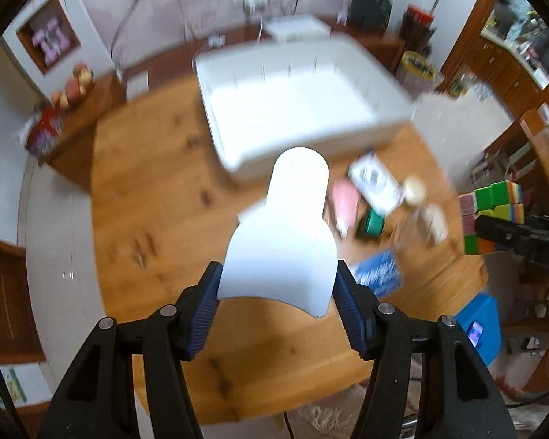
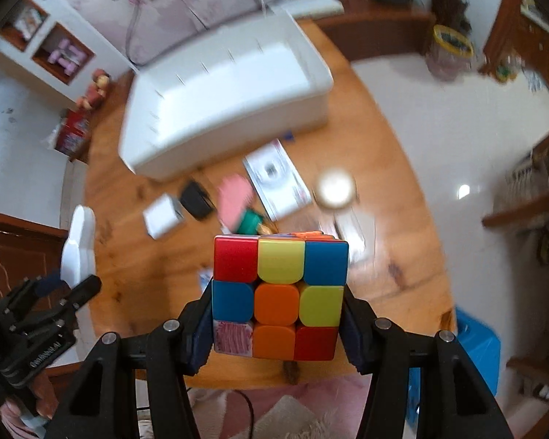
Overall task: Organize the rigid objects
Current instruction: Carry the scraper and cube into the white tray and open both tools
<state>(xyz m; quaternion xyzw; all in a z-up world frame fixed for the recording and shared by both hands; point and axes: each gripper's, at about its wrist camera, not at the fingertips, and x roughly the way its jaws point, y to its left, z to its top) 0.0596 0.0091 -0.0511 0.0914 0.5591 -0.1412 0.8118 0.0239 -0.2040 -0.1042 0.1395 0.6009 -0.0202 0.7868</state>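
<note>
My left gripper (image 1: 279,274) is shut on a white bottle-shaped object (image 1: 285,219), its blue pads pressing the wide base from both sides, well above the round wooden table (image 1: 146,183). The right wrist view shows this white object (image 2: 80,241) at the left edge, in the left gripper (image 2: 69,285). My right gripper (image 2: 278,303) is shut on a multicoloured puzzle cube (image 2: 280,292), also raised above the table. That cube (image 1: 494,201) and the right gripper (image 1: 494,234) show at the right of the left wrist view. Both views are blurred.
A large white bin (image 1: 366,131) (image 2: 238,139) stands at the table's far side. Below lie a printed white box (image 2: 278,179), a pink item (image 2: 232,194), a green item (image 2: 250,221), a black item (image 2: 195,199), a small white box (image 2: 163,216) and a blue packet (image 1: 378,272). A blue crate (image 2: 475,336) sits on the floor.
</note>
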